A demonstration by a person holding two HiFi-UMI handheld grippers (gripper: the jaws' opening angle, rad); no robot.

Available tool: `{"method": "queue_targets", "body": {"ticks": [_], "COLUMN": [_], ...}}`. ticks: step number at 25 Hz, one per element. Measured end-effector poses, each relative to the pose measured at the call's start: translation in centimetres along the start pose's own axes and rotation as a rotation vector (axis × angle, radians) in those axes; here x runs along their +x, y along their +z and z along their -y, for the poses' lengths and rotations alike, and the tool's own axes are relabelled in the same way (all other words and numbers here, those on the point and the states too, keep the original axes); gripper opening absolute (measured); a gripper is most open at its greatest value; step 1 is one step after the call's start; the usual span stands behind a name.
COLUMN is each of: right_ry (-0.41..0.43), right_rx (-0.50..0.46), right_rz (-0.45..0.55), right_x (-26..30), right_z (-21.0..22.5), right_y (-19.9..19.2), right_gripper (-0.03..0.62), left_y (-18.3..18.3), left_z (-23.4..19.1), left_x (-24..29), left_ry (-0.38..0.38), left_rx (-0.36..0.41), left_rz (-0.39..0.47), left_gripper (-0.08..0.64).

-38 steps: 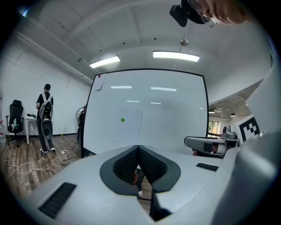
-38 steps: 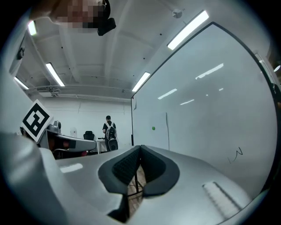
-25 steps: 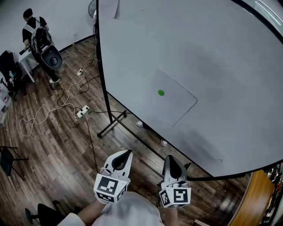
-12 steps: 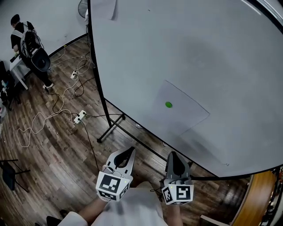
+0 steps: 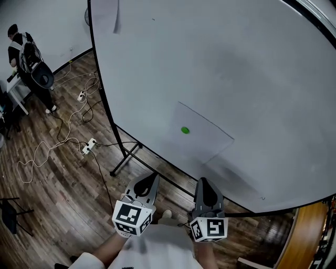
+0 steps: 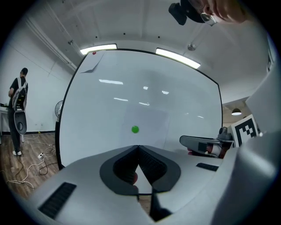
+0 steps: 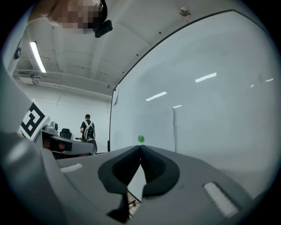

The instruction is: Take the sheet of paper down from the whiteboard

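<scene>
A white sheet of paper [image 5: 202, 132] hangs on the whiteboard [image 5: 220, 63], pinned by a round green magnet [image 5: 185, 130]. The magnet [image 6: 135, 129] shows in the left gripper view above the jaw tips, and in the right gripper view the magnet [image 7: 140, 138] sits just above the tips too. My left gripper [image 5: 153, 177] and right gripper [image 5: 202, 181] are side by side below the board, short of the sheet, both pointing at it. Both are shut with their jaw tips together and nothing between them.
The whiteboard stands on a black floor stand [image 5: 123, 157] over a wooden floor with cables and power strips [image 5: 86, 146]. A second sheet [image 5: 105, 13] hangs at the board's top left. A person with a backpack [image 5: 26, 50] stands far left by a table.
The board, sheet and magnet have shifted in the head view as I moved; both grippers stay side by side, shut, and now sit a little closer under the sheet.
</scene>
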State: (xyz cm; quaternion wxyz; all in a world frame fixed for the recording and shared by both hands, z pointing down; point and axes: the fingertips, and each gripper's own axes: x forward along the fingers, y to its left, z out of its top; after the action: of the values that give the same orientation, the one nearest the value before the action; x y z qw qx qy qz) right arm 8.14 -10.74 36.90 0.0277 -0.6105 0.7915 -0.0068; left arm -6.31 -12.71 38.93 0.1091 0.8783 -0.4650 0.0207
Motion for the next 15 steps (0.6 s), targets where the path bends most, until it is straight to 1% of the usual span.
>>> {"method": "queue_targets", "body": {"ticks": [4,9,11,12,15], "right_ry": [-0.011,-0.015,-0.010,-0.009,-0.014], "right_rx": [-0.016,-0.035,-0.024,-0.017,-0.015], "right_rz": [0.021,0.043,0.047,0.044,0.018], "right_x": [0.7,1.2,1.5,1.7,2.5], "right_z": [2.2,3.1,3.4,3.5,3.8], "right_y": [1.2,2.3,2.6,2.6,1.8], "right_gripper": [0.012,0.012,0.026,0.043,0.066], "left_y": [1.0,0.9,1.0,1.1,1.2], "left_z": [0.9,1.5,1.7,1.7,1.5], "left_x": [2.1,3.0,3.3,3.5,4.2], "left_ry": [-0.003,-0.016,-0.020,-0.023,-0.026], "left_rx": [-0.008,0.005,0.005,0.006,0.009], "left_rz": [0.010,-0.004,-0.010,-0.010,-0.013], "left_gripper": [0.008,0.007,0.008,0.007,0.007]}}
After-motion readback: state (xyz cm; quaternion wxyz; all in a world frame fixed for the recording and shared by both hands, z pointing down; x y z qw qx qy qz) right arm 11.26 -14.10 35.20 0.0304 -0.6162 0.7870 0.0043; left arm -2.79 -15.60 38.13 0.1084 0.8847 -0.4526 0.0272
